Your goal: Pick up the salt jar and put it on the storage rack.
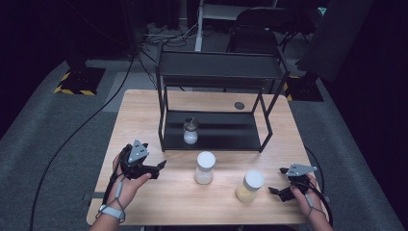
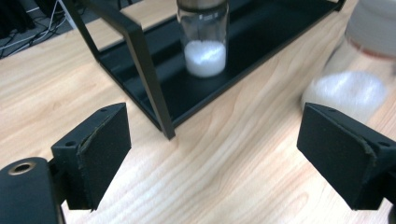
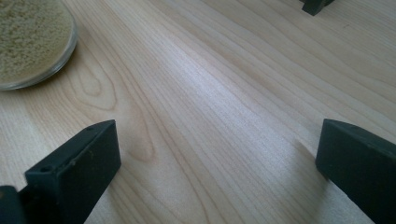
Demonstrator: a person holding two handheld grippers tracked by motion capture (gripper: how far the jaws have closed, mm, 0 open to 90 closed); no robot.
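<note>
A glass jar with a metal lid and white powder (image 1: 190, 131) (image 2: 204, 46) stands on the lower shelf of a black rack (image 1: 219, 72) (image 2: 140, 56). In front of the rack, a white-lidded jar of white contents (image 1: 204, 167) (image 2: 355, 79) stands on the table. To its right is a cream-lidded jar of yellow grains (image 1: 249, 186) (image 3: 28, 42). My left gripper (image 1: 161, 166) (image 2: 215, 154) is open left of the white-lidded jar, with bare table between its jaws. My right gripper (image 1: 278, 180) (image 3: 217, 168) is open just right of the yellow jar, holding nothing.
The wooden table (image 1: 144, 110) stands on grey carpet. A small dark disc (image 1: 239, 105) lies behind the rack. The rack's upright post (image 2: 149, 88) stands close ahead of my left gripper. A folding chair (image 1: 255, 29) and cables are beyond the table.
</note>
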